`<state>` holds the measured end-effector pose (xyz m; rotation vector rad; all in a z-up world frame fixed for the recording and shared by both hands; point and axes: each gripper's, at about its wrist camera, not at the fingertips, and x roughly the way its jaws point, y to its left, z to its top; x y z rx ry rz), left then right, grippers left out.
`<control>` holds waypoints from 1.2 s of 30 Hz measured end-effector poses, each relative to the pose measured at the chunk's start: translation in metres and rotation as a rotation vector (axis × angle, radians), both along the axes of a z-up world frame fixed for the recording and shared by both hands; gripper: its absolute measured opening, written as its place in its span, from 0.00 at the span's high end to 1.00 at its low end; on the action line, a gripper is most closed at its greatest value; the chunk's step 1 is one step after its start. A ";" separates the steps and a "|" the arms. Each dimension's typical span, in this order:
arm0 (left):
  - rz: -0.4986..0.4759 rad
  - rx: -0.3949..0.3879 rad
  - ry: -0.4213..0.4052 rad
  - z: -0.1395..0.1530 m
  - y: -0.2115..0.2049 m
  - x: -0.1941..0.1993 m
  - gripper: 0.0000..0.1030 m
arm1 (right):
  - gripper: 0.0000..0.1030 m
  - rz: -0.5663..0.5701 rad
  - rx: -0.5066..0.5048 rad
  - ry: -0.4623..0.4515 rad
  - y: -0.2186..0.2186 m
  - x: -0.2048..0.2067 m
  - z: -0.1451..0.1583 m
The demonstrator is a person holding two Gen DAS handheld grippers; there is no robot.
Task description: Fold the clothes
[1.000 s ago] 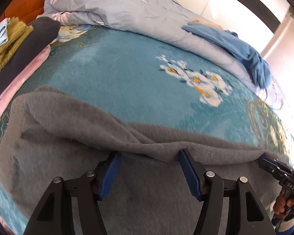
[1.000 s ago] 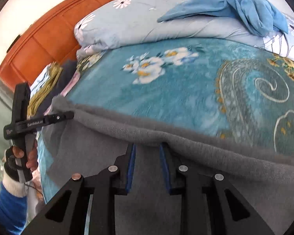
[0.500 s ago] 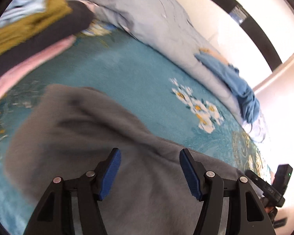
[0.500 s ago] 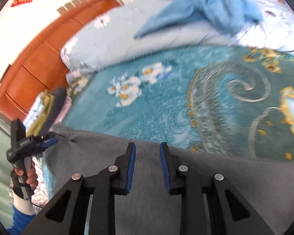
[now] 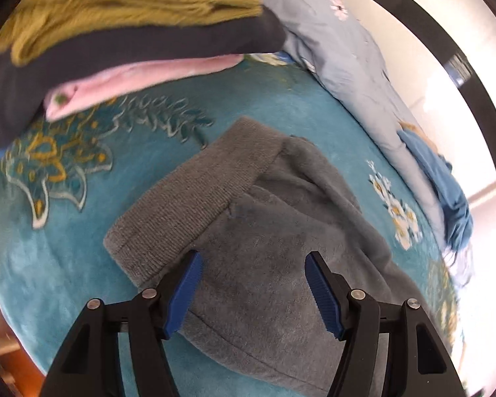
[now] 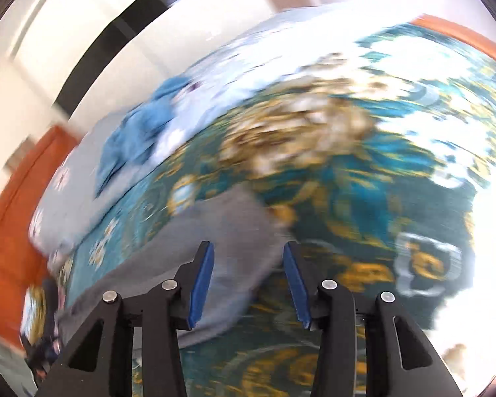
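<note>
On the teal bedspread (image 5: 281, 106) lay the grey garment (image 5: 264, 238), ribbed band toward a stack of folded clothes (image 5: 132, 33). Left gripper (image 5: 251, 287) and right gripper (image 6: 248, 281) hovered over it, fingers apart, holding nothing.

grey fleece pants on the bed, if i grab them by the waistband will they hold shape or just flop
The grey pants will probably flop: they lie in soft folds on the teal blanket. The ribbed waistband looks thicker, so it likely gives a firmer pinch. The fuzzy fabric should resist slipping, though it may drag on the plush blanket.
</note>
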<state>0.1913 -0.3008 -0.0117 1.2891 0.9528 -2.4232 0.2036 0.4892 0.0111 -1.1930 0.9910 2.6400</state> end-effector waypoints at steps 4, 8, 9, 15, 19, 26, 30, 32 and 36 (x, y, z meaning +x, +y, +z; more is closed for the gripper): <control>-0.059 -0.055 0.061 0.022 0.044 0.011 0.33 | 0.56 -0.040 -0.191 0.007 0.021 0.006 -0.026; -0.244 0.030 0.142 0.033 0.115 0.011 0.33 | 0.56 0.017 -0.249 -0.001 0.004 -0.014 -0.042; -0.292 0.047 0.150 0.033 0.134 0.011 0.33 | 0.56 0.022 -0.250 -0.001 0.000 -0.017 -0.044; -0.488 0.076 0.111 0.012 0.221 0.007 0.33 | 0.68 0.034 -0.251 0.046 -0.014 -0.032 -0.050; -0.521 0.071 0.083 -0.002 0.243 0.007 0.33 | 0.83 0.023 -0.253 0.054 -0.019 -0.038 -0.047; -0.502 0.139 0.081 -0.017 0.234 0.017 0.33 | 0.86 0.067 -0.138 0.165 -0.046 -0.036 0.018; -0.466 0.168 0.194 0.006 0.211 0.038 0.33 | 0.86 0.200 0.032 0.273 -0.107 -0.033 0.080; -0.434 0.163 0.225 0.015 0.197 0.047 0.33 | 0.86 0.286 0.119 0.314 -0.148 -0.034 0.105; -0.351 0.199 0.271 0.022 0.159 0.069 0.31 | 0.87 0.464 0.214 0.337 -0.242 -0.046 0.117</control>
